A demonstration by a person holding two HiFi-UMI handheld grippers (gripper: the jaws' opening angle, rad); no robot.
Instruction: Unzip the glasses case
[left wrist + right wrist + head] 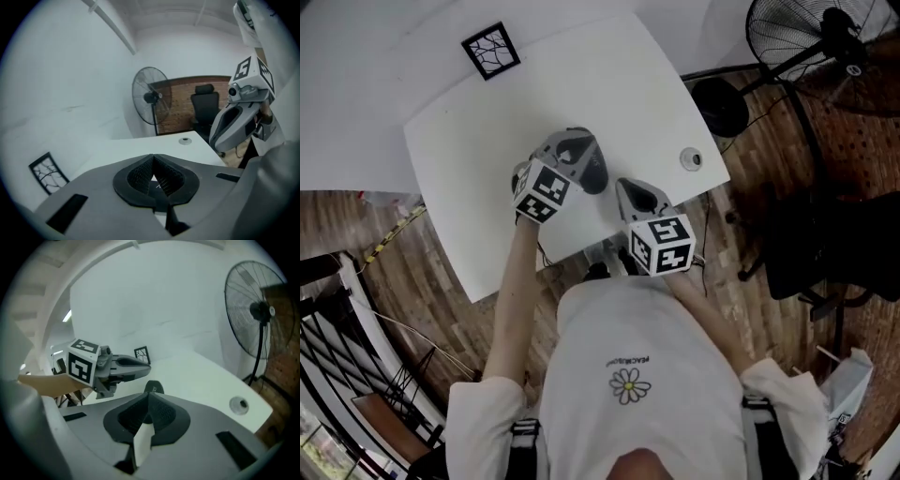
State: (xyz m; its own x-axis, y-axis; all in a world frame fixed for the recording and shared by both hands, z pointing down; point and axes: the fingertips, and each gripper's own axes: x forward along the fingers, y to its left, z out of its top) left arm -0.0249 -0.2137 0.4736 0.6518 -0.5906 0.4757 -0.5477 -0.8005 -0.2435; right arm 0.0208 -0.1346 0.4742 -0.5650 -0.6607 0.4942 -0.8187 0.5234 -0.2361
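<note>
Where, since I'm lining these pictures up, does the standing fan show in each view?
Head view: fan at the top right corner, on the floor past the table.
Left gripper view: fan just above the centre.
Right gripper view: fan at the upper right edge.
Shared landmark: the round hole near the table's fan-side edge.

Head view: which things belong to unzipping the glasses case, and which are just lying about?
Job in hand:
dark glasses case
left gripper, shut, empty
right gripper, shut, empty

Lying about:
marker tile
table grommet
standing fan
black chair
</note>
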